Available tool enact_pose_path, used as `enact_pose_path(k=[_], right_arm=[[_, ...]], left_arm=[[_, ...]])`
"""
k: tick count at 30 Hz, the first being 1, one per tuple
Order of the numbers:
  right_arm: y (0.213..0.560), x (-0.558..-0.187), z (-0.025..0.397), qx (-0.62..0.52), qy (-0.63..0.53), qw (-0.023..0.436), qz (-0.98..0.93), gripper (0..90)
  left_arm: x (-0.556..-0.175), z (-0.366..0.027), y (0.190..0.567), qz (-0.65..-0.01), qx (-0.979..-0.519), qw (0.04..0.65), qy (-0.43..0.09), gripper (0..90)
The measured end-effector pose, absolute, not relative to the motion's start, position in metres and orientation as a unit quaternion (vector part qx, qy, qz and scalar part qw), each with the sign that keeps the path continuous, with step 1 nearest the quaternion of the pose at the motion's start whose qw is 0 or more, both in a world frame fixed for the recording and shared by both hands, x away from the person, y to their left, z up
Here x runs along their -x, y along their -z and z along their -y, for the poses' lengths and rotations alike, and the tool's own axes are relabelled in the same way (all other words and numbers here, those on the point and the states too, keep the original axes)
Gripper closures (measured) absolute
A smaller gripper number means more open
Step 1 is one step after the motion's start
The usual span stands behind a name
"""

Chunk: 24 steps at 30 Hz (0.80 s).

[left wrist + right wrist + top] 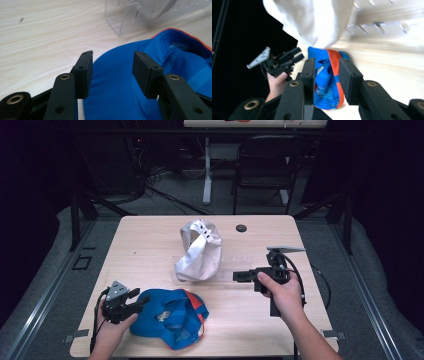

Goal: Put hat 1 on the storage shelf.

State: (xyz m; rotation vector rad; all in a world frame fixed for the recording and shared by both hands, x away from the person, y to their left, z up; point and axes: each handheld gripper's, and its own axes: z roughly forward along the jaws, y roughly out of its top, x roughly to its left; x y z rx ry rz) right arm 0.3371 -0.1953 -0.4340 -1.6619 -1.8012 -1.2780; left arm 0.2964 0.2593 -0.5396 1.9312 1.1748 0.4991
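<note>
Your left gripper (136, 299) is hovering with jaws apart at the blue cap's (172, 317) edge, near the table's (150, 240) front. Your right gripper (241, 276), jaws apart, is holding nothing beside the white cap (199, 252) sitting on the clear stand (125, 18).

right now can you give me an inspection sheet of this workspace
surface: light wooden table, with a dark round spot near its far edge
job's things: blue cap with orange trim at the near edge; white cap sits on a clear plastic stand mid-table
clutter: nothing seen
grippers: left gripper open, fingers over the blue cap's edge, not clamped; right gripper open, held beside the white cap
cables: one trails from each gripper; more lie on the floor beyond the table
surroundings: dark room, black folding chair and a white table leg behind
</note>
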Motion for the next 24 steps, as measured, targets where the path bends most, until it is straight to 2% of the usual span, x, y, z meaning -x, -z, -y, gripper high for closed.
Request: enact_pose_path(k=[7,16,24], right_arm=[[0.468,-0.321,0.197,0.587,0.442,0.184,0.653,65.9],[0.500,-0.304,0.194,0.584,0.442,0.162,0.661,65.8],[0.522,-0.300,0.189,0.573,0.441,0.179,0.668,65.7]], left_arm=[[-0.300,-0.272,0.549,-0.489,-0.751,0.400,-0.190,51.1],[-0.299,-0.272,0.551,-0.488,-0.752,0.400,-0.190,50.2],[-0.297,-0.274,0.552,-0.491,-0.750,0.399,-0.193,50.2]])
